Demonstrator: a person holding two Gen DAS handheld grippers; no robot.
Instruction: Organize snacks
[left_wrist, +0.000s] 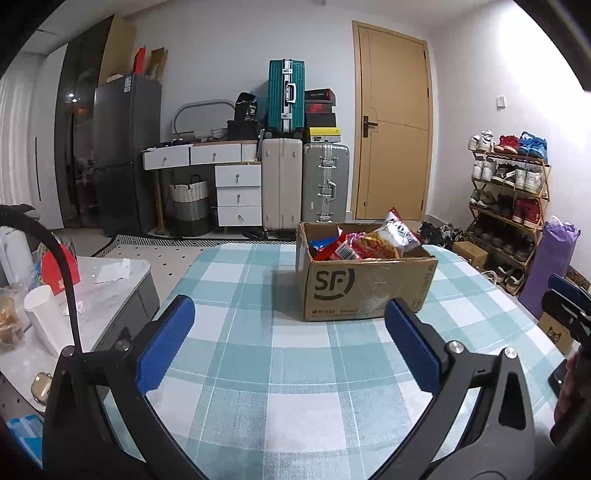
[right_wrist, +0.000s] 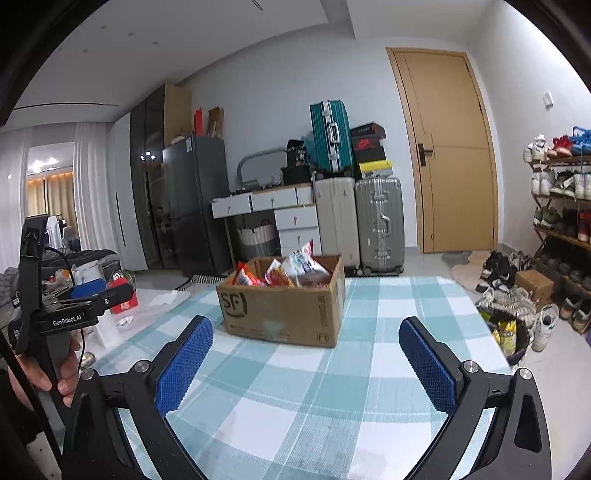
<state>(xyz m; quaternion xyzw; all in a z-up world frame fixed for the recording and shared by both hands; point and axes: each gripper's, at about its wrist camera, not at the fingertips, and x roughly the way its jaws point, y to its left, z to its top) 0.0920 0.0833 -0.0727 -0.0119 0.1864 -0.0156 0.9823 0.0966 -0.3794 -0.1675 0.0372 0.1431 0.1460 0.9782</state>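
Note:
A brown cardboard box (left_wrist: 369, 288) marked SF stands on the checked tablecloth (left_wrist: 280, 369), filled with several snack packets (left_wrist: 369, 243). It also shows in the right wrist view (right_wrist: 284, 310) with the snack packets (right_wrist: 288, 271) inside. My left gripper (left_wrist: 290, 339) is open and empty, above the cloth in front of the box. My right gripper (right_wrist: 306, 360) is open and empty, also short of the box. The left gripper's body appears in the right wrist view (right_wrist: 66, 314), held in a hand.
A grey side table (left_wrist: 110, 291) with a white cup (left_wrist: 46, 314) and clutter stands to the left. Suitcases (left_wrist: 325, 181), drawers and a fridge line the back wall. A shoe rack (left_wrist: 509, 192), a bin (right_wrist: 513, 336) and shoes are on the right.

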